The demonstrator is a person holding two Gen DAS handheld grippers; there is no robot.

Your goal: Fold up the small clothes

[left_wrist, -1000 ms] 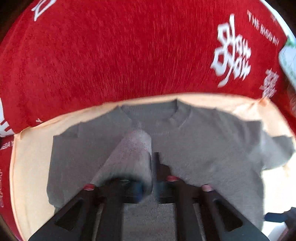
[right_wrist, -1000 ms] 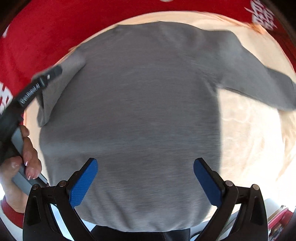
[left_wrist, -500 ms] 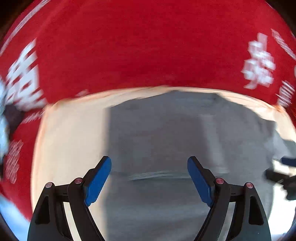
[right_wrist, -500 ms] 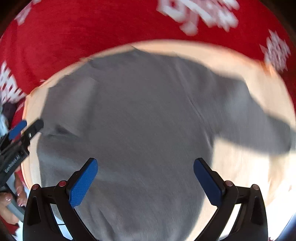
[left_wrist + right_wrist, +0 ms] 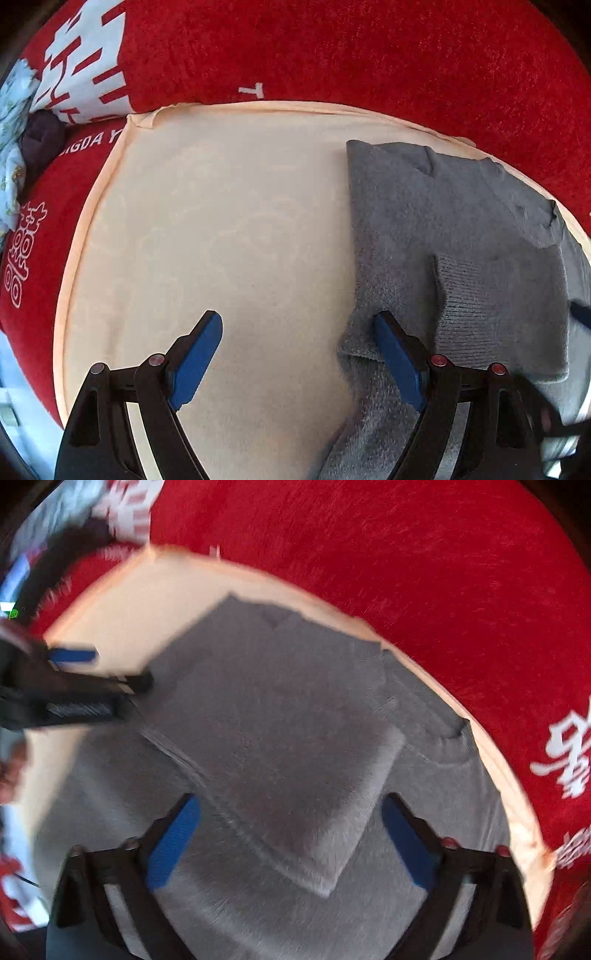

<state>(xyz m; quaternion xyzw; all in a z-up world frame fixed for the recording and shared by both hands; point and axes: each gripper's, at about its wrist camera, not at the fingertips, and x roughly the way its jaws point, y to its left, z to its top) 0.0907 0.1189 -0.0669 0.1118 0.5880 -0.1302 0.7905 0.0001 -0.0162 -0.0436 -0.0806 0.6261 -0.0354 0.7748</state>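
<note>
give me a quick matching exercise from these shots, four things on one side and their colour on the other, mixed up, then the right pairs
Things:
1. sweater
2. mat under the sweater
3. blanket under the mat
4. pads of the left gripper

Colours:
A. red with white lettering
B. blue
C. grey
D. pale cream

Pairs: 1-C, 2-D, 3-A, 4-B
</note>
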